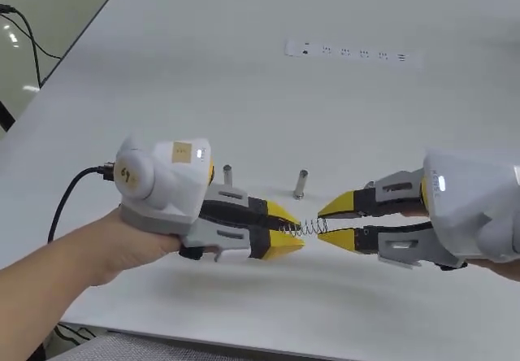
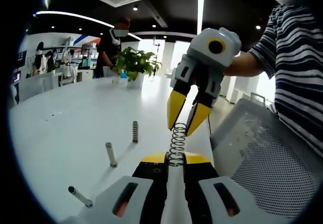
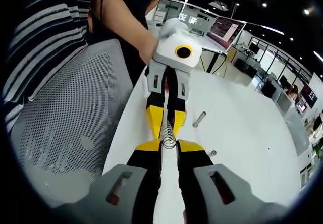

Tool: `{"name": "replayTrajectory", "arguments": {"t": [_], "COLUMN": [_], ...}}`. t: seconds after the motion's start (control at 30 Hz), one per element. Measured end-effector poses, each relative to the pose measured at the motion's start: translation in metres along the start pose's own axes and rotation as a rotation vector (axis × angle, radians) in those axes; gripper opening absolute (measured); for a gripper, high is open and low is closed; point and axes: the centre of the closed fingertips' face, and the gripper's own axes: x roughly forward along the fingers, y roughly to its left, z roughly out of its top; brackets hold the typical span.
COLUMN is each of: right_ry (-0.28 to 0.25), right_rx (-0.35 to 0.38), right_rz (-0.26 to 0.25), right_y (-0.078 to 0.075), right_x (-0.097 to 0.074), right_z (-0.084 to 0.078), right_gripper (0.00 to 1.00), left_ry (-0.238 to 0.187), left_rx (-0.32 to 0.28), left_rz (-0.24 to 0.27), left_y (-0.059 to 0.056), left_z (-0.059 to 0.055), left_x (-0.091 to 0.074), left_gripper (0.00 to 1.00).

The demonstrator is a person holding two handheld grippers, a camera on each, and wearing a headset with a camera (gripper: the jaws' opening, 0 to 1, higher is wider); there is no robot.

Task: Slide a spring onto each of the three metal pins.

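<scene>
- Between the two sets of yellow jaw tips, just above the white table (image 1: pixel 244 76), a small silver coil spring (image 1: pixel 309 229) lies level, its long axis running from tip to tip.
- Left gripper (image 1: pixel 299 232): jaws clamped on one end of the spring.
- Right gripper (image 1: pixel 322 223): jaws spread around the free end; I cannot tell whether they touch it.
- A short upright metal pin (image 1: pixel 301 184) stands just beyond the spring, so the spring probably has to be turned vertical.
- The farther pin (image 2: pixel 135 131) seems to carry a spring already.

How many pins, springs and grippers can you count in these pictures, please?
pins: 3
springs: 2, one held, one on the far pin
grippers: 2, left gripper and right gripper
total: 7
</scene>
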Motion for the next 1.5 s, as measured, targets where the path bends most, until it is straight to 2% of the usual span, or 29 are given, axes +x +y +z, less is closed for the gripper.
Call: {"name": "replayTrajectory", "arguments": {"t": [0.17, 0.3, 0.6, 0.7, 0.77, 1.07, 1.23, 1.5], "right_ry": [-0.004, -0.035, -0.054, -0.112, -0.115, -0.193, -0.218, -0.215], "right_rx": [-0.024, -0.004, -0.002, 0.043, 0.044, 0.108, 0.126, 0.087], "right_rz": [0.002, -0.005, -0.011, -0.024, -0.026, -0.06, -0.059, -0.061], "right_y": [0.0, -0.001, 0.001, -0.001, -0.002, -0.006, -0.004, -0.005], "right_x": [0.001, 0.001, 0.002, 0.003, 0.004, 0.008, 0.009, 0.007], "right_z": [0.006, 0.014, 0.021, 0.031, 0.033, 0.043, 0.045, 0.047], "right_gripper": [0.12, 0.12, 0.12, 0.12, 0.12, 0.12, 0.12, 0.12], "left_ry": [0.007, 0.008, 0.01, 0.005, 0.004, -0.008, -0.009, -0.012], "left_rx": [0.005, 0.009, 0.015, 0.013, 0.015, 0.018, 0.017, 0.008], "left_rz": [-0.001, -0.006, -0.004, -0.009, -0.016, -0.02, -0.019, -0.001], "left_y": [-0.001, -0.002, -0.002, -0.004, -0.006, -0.005, -0.006, -0.005], "left_z": [-0.002, -0.002, -0.003, -0.002, -0.001, 0.003, 0.004, 0.005], "left_x": [0.001, 0.001, 0.0, 0.002, 0.005, 0.005, 0.005, 0.002], "left_gripper": [0.08, 0.08, 0.08, 0.08, 0.08, 0.08, 0.08, 0.09]}}
